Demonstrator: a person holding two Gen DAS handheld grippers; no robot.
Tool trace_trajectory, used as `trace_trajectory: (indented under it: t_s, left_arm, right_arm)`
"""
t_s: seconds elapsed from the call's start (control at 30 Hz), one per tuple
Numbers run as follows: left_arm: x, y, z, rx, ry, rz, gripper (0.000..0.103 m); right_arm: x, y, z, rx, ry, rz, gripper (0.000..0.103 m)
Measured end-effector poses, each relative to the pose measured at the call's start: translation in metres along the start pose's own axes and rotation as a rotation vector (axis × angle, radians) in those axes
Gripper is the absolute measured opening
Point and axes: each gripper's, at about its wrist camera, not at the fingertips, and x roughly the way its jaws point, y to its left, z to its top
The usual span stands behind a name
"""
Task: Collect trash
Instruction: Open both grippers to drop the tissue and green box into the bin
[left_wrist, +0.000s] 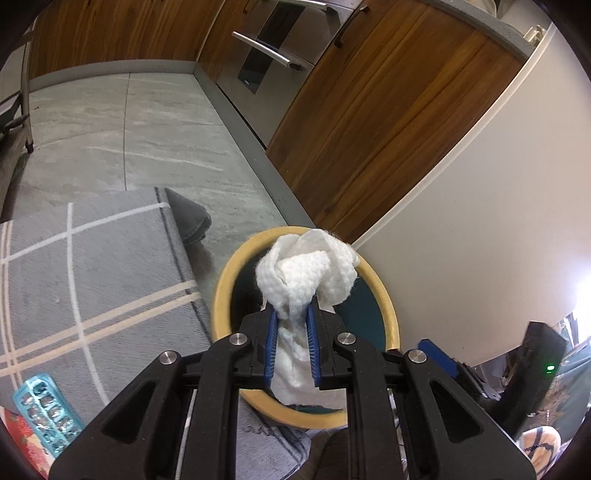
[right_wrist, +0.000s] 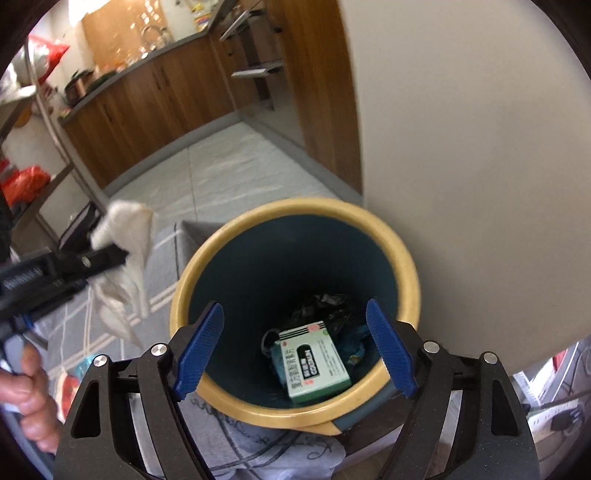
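A crumpled white paper towel (left_wrist: 308, 275) is pinched between the blue pads of my left gripper (left_wrist: 291, 317), which is shut on it above the near rim of a dark bin with a yellow rim (left_wrist: 221, 291). In the right wrist view the same paper towel (right_wrist: 127, 236) hangs left of the bin (right_wrist: 406, 266). My right gripper (right_wrist: 295, 332) stands open over the bin's mouth with nothing between its fingers. Inside the bin lie a green-and-white box (right_wrist: 314, 360) and dark wrappers (right_wrist: 325, 306).
The bin stands against a white wall (right_wrist: 480, 166) on a grey checked rug (left_wrist: 92, 277). A teal blister pack (left_wrist: 46, 415) lies on the rug at the lower left. Wooden cabinets (left_wrist: 388, 129) and grey floor tiles (left_wrist: 129, 129) lie beyond. A person's hand (right_wrist: 33, 398) holds the left gripper.
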Motion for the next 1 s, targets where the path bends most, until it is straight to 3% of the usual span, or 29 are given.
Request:
trace_trajectory:
  t_s: [0.2, 0.3, 0.37, 0.47, 0.73, 1.0]
  left_arm:
    - [0.035, -0.025, -0.001, 0.036, 0.031, -0.027, 0.014]
    - [0.051, -0.035, -0.006, 0.057, 0.053, -0.022, 0.018]
    - [0.059, -0.037, -0.009, 0.057, 0.060, -0.021, 0.038]
    - [0.062, -0.037, -0.010, 0.053, 0.053, -0.030, 0.056]
    - [0.036, -0.025, -0.005, 0.066, 0.017, -0.016, 0.070]
    - [-0.019, 0.010, 0.001, 0.065, -0.037, 0.048, 0.073]
  right_arm:
    - [-0.022, -0.030, 0.002, 0.111, -0.060, -0.015, 0.080]
    - [-0.028, -0.041, 0.004, 0.153, -0.079, -0.020, 0.080]
    - [-0.032, -0.045, 0.004, 0.162, -0.089, -0.022, 0.080]
    - [-0.035, -0.052, 0.005, 0.179, -0.097, -0.020, 0.080]
    - [-0.034, -0.043, 0.005, 0.160, -0.094, 0.003, 0.080]
    - [-0.031, -0.017, 0.001, 0.106, -0.069, 0.044, 0.081]
